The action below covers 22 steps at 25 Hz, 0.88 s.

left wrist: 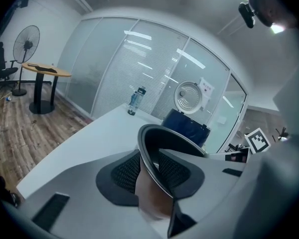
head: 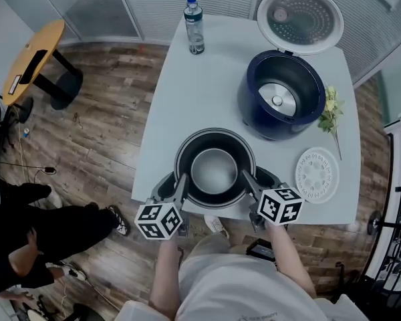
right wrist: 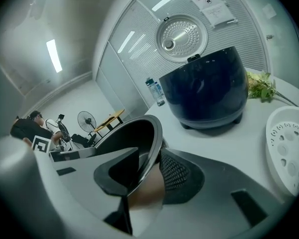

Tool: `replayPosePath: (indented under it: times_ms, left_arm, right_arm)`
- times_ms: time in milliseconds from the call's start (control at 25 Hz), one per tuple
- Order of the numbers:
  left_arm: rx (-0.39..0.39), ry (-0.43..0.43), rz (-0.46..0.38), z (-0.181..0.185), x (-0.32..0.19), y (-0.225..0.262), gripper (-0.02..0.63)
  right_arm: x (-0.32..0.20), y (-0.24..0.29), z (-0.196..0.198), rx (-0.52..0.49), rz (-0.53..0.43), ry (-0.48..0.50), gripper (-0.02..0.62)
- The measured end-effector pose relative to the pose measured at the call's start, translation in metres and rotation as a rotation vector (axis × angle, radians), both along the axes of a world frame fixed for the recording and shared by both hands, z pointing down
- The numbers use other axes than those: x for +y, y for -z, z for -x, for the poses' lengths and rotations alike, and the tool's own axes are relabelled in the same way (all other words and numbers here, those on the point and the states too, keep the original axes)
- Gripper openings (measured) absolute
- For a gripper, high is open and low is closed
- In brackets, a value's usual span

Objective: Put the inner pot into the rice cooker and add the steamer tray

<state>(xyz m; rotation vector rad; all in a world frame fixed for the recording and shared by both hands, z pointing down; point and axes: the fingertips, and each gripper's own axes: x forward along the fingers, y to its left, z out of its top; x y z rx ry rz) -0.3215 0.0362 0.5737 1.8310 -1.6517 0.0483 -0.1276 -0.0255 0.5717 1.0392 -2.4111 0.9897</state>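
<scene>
Table, left gripper, right gripper clamping pot

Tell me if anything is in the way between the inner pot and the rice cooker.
Nothing visible. Bare table lies between the inner pot and the open rice cooker; the steamer tray and flowers sit off to the side.

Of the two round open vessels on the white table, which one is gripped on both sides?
The dark metal inner pot at the near edge: left gripper and right gripper jaws clamp its rim. The dark blue rice cooker behind stands untouched.
</scene>
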Motion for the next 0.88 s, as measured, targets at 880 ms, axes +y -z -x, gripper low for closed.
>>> replayPosePath:
  times_ms: [880]
  left_arm:
    - [0.062,0.013,-0.123,0.013,-0.015,0.059,0.092]
  right_arm:
    - [-0.016,0.059,0.009,-0.049,-0.113,-0.013,0.121]
